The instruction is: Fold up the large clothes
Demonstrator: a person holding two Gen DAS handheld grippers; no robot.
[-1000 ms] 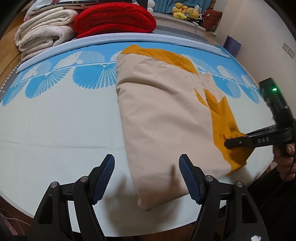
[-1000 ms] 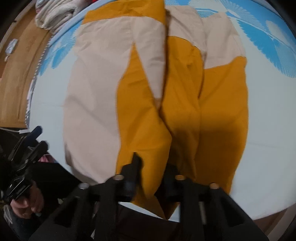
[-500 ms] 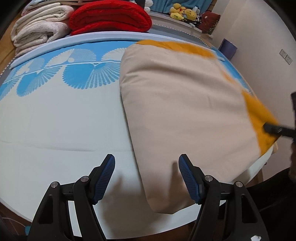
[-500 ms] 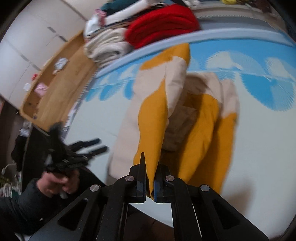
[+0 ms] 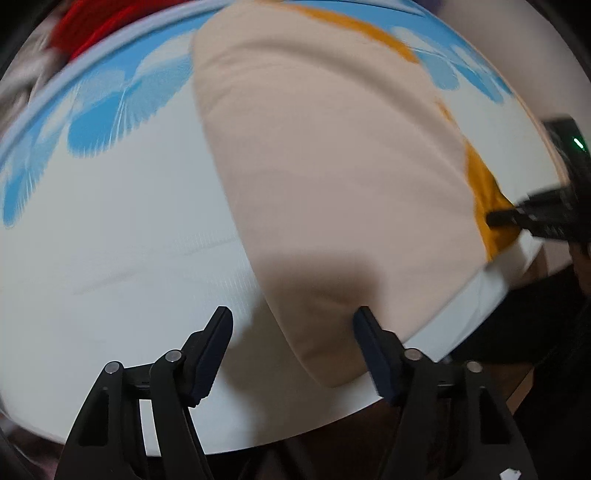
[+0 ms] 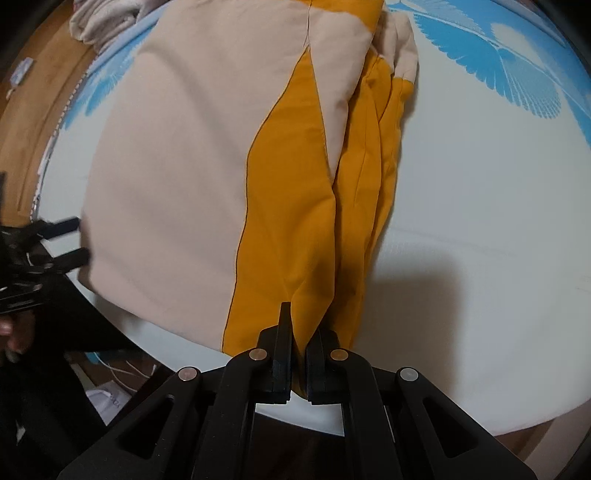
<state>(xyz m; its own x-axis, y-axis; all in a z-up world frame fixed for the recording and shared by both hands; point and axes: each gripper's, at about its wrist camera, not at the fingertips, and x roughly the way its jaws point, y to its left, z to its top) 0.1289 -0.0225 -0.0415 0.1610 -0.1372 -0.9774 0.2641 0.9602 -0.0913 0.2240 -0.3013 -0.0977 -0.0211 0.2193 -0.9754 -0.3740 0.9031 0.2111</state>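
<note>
Clamped tight at six o'clock in the right wrist view, the right gripper [image 6: 297, 328] is seen pinching the orange hem of the garment [image 6: 192, 155], jaws all but closed on a bunched fold. Half a second ago that hem was held high; now it is lowered toward the bed [image 6: 480, 280], so the panel is judged to be settling flat for the next fold. Left gripper [image 5: 291, 332] is held wide open with nothing between its jaws, its right finger brushing the beige corner near five o'clock. It has been brought closer to the cloth than before, likely for a grab. Farther off, at eleven o'clock, the red blanket [image 5: 92, 33] is blurred.
</note>
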